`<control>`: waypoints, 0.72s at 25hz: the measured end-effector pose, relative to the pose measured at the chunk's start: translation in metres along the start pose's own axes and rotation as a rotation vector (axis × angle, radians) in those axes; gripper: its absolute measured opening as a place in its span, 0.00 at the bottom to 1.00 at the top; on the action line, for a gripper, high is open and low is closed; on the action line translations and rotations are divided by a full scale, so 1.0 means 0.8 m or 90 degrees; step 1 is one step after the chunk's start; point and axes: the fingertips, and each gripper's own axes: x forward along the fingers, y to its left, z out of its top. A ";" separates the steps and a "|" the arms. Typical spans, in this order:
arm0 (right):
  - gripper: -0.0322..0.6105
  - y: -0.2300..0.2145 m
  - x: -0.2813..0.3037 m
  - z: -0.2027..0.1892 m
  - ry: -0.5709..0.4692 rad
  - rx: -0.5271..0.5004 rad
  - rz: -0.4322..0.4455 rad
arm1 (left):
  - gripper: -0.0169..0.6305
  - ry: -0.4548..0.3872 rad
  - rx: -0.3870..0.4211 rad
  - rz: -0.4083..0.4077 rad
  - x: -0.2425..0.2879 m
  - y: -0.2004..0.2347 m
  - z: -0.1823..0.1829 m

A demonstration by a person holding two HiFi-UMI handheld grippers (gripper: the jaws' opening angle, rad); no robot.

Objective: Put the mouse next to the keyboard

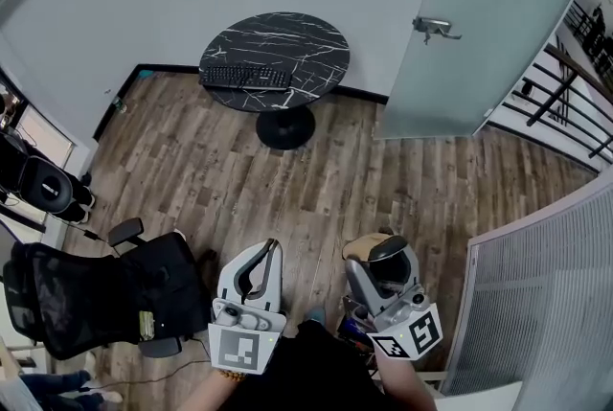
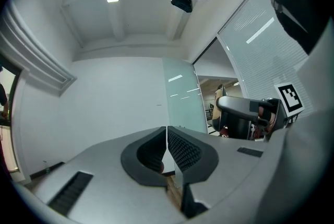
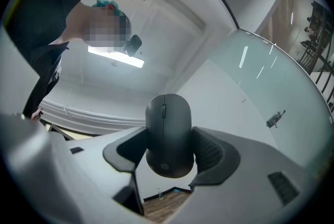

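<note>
The grey-brown wood-plank floor (image 1: 383, 198) is taking up most of the head view. A tall frosted glass door with a metal lever handle (image 1: 498, 26) is standing at the far right of the room. A round black desk with white marble veining (image 1: 311, 45) is standing on a single black pedestal foot against the far white wall. A black mesh-backed office chair (image 1: 96, 294) is sitting on the floor at the near left, just beside the person.

A flat black rectangular keyboard (image 1: 245, 77) is lying along the near edge of the desk, toward its left side.

Both grippers are being held low and close to the person, over the floor and well apart from the desk. The left gripper (image 2: 167, 152) is clenched: its two black ribbed pads are meeting along a thin seam, with nothing between them. It is carrying nothing.

The right gripper (image 3: 169, 152) is grasping a matte dark grey oval computer mouse with a scroll wheel (image 3: 168, 134). The mouse is sitting upright between the two pads, its wheel end rising above the jaws and its rounded logo end hanging just below them. The pads are pressing on both of its flanks. The mouse is therefore off the desk, and far from the keyboard.
</note>
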 end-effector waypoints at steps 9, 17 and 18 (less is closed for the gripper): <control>0.49 -0.025 0.043 -0.009 0.009 -0.035 -0.026 | 0.06 -0.031 -0.016 -0.049 0.059 0.026 -0.010; 0.49 -0.029 0.146 -0.022 0.012 -0.065 -0.034 | 0.06 -0.047 -0.041 -0.082 0.114 0.109 0.000; 0.49 -0.030 0.161 -0.026 0.013 -0.066 -0.035 | 0.06 -0.048 -0.040 -0.083 0.120 0.123 0.001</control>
